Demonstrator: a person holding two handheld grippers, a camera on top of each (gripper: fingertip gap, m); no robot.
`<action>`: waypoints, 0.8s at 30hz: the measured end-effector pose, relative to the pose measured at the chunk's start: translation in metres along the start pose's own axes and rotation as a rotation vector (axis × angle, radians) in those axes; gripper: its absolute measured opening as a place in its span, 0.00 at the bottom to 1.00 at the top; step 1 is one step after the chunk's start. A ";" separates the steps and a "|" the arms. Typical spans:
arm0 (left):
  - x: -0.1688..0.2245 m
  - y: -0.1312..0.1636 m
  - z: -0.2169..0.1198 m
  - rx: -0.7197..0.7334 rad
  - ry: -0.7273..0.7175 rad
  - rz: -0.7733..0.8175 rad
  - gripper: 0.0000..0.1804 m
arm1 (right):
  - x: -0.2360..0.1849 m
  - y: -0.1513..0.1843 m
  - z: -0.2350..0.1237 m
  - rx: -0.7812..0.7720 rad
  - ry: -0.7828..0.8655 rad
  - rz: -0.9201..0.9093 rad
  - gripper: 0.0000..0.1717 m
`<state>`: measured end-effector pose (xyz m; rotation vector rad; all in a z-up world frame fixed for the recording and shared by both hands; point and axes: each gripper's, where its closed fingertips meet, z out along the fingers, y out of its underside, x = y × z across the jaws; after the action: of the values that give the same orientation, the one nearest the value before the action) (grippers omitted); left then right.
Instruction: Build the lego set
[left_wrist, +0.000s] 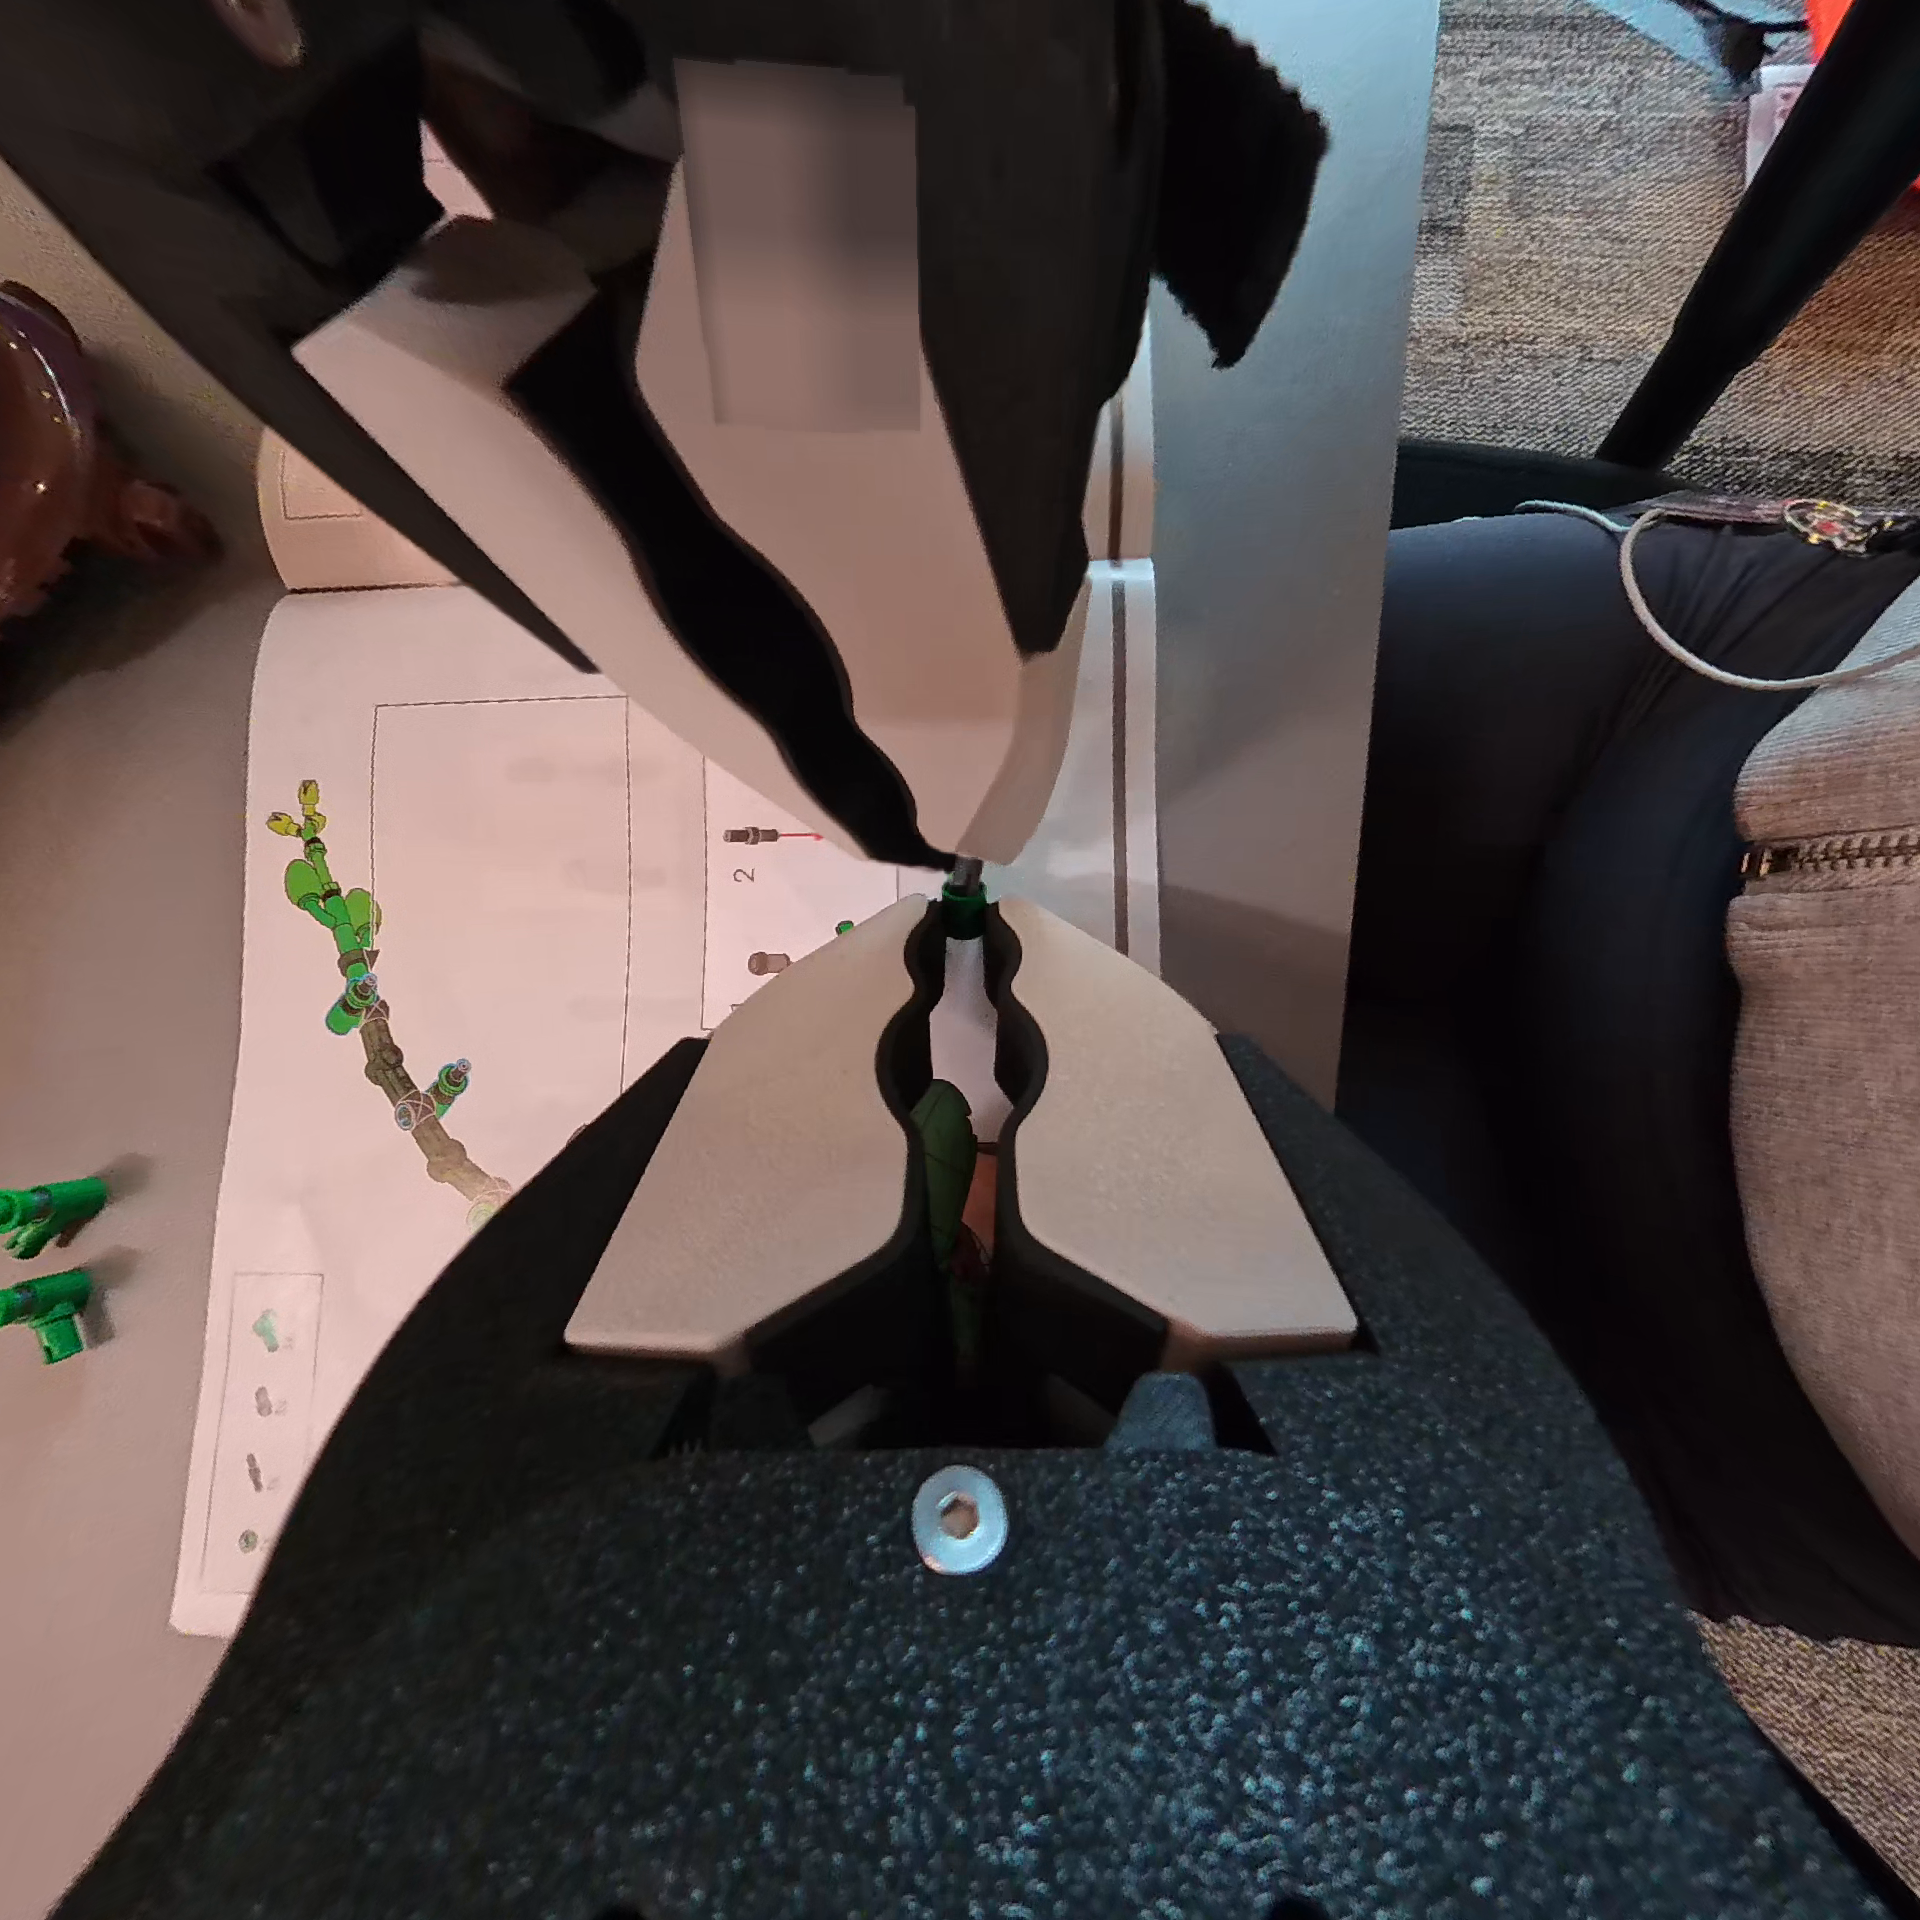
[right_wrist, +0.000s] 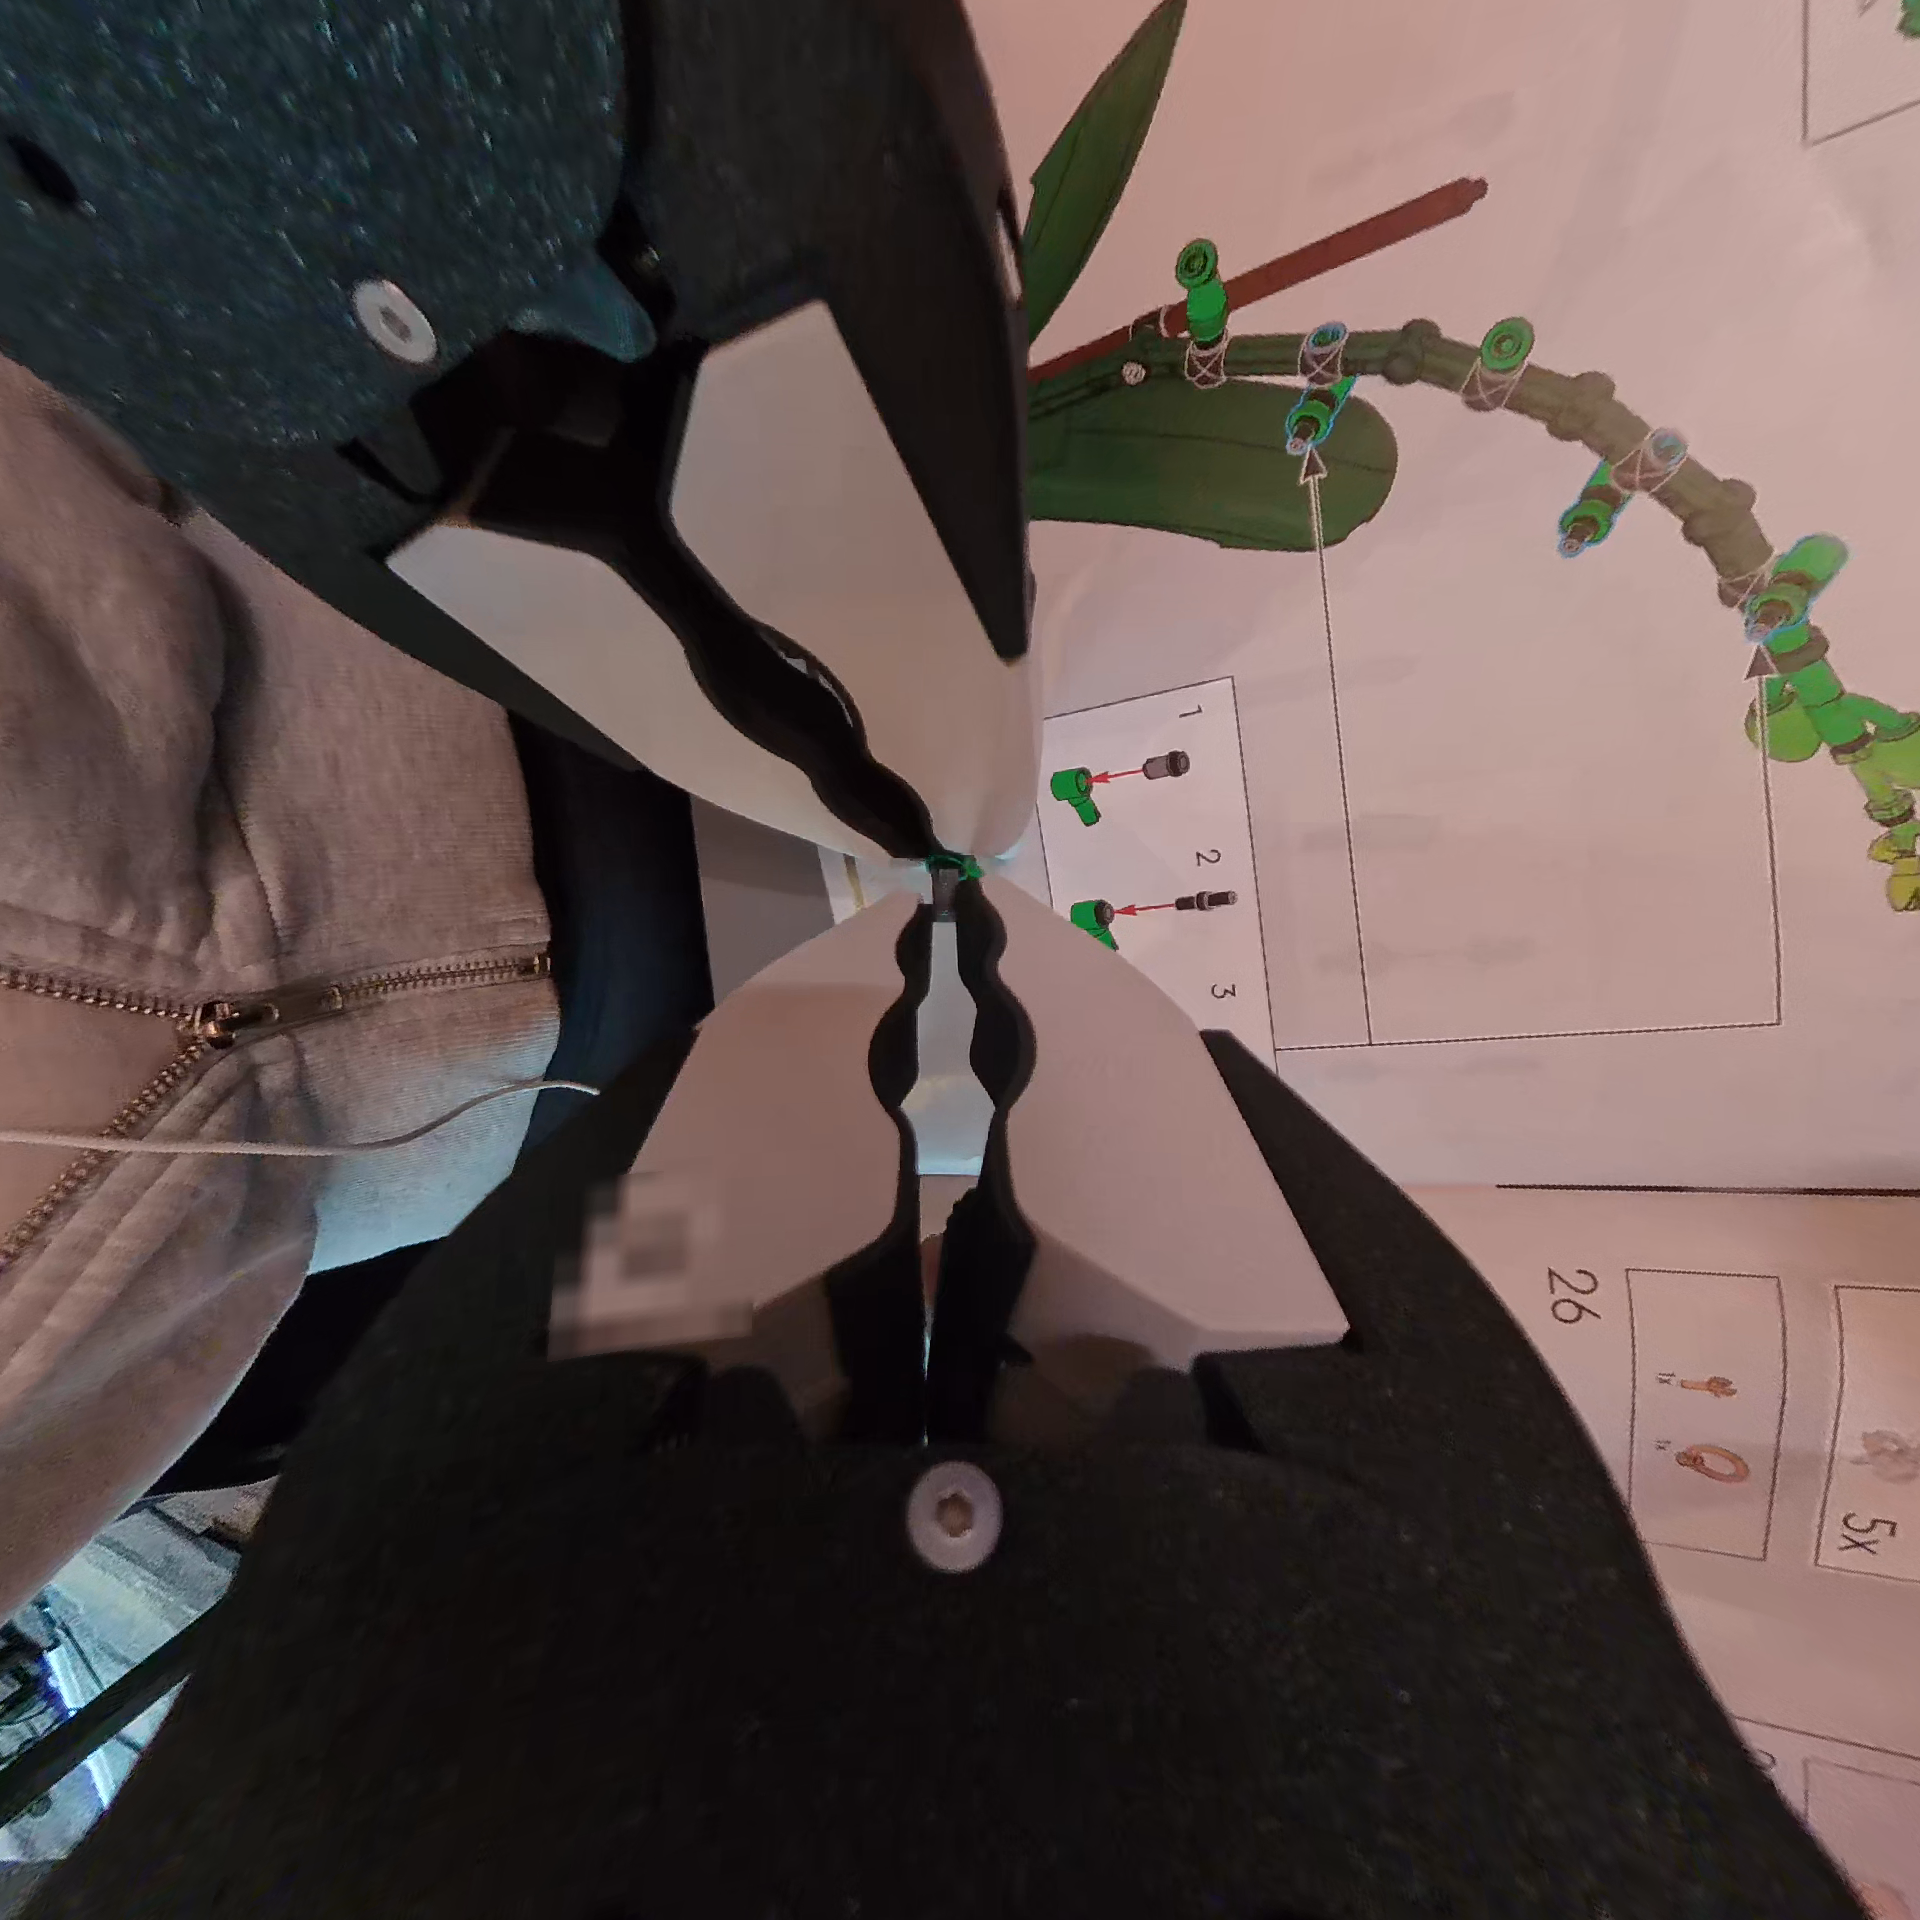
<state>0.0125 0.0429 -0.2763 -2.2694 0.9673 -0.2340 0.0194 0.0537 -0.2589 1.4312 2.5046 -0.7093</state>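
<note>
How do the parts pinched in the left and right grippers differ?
The left gripper pinches a green sleeve; the right gripper pinches a dark grey pin. The sleeve is wider, the pin slimmer. The pin's end meets the sleeve's open end. Both are tiny and held at the fingertips above the instruction booklet.

Two tools (left_wrist: 964, 914) (right_wrist: 943, 914) — three green connectors (left_wrist: 964, 920) (left_wrist: 52, 1210) (left_wrist: 47, 1309).

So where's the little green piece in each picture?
Left wrist view: the green piece sits at picture centre, pinched in the left gripper fingertips.
Right wrist view: the green piece is at centre, tiny, where the two grippers' tips meet.
Shared landmark: the instruction booklet.
</note>
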 end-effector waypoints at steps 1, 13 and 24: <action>0.000 0.000 0.000 0.001 0.001 -0.001 0.04 | 0.000 0.000 0.000 0.008 -0.003 0.003 0.02; 0.000 0.000 0.000 -0.013 -0.020 0.028 0.04 | 0.000 -0.002 -0.001 -0.010 -0.007 0.006 0.02; 0.000 0.000 0.000 -0.012 -0.015 0.024 0.04 | -0.001 0.000 -0.001 0.013 -0.018 0.026 0.02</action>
<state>0.0125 0.0428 -0.2762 -2.2656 0.9897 -0.2007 0.0205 0.0534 -0.2574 1.4519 2.4678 -0.7324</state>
